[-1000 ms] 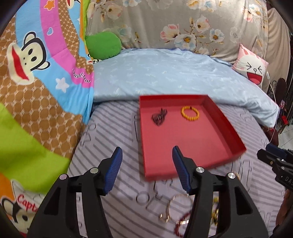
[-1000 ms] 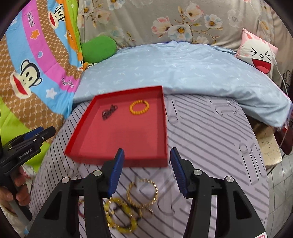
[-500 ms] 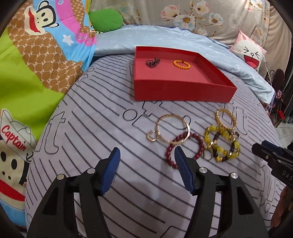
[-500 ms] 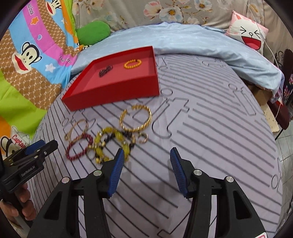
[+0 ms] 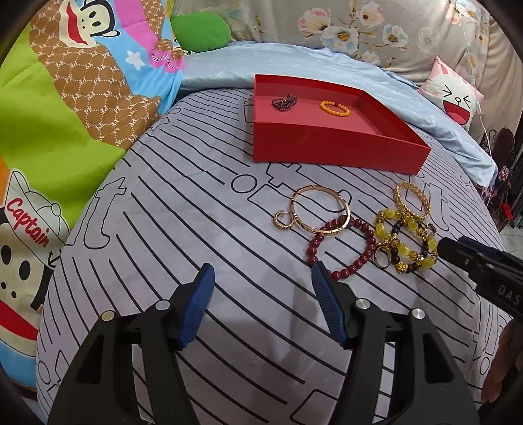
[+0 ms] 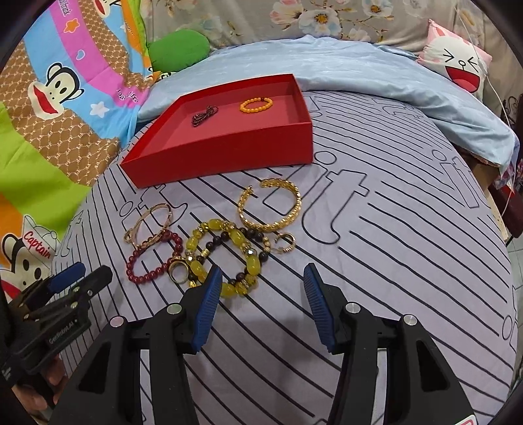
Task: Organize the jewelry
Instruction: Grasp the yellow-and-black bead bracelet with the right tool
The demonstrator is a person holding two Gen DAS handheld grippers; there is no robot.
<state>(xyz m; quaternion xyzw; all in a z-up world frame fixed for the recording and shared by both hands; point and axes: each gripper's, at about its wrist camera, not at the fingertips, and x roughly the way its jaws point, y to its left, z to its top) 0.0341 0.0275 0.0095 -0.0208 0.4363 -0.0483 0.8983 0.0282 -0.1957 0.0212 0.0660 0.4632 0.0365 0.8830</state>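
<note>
Right wrist view, gold bangle (image 6: 269,205), yellow-beaded bracelet (image 6: 225,258)

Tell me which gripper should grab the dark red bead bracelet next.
Left. The left gripper stands open with its right finger tip just beside the dark red bead bracelet. The right gripper is open too, but sits nearer the yellow bead bracelet, with the red one off to its left.

Two close, downward-angled wrist views, side by side, sharing the red tray (image 5: 333,144) (image 6: 222,153) and striped bedspread (image 5: 183,229) (image 6: 392,261).

A green cushion (image 5: 200,32) lies beside the cartoon monkey blanket (image 5: 75,108).
</note>
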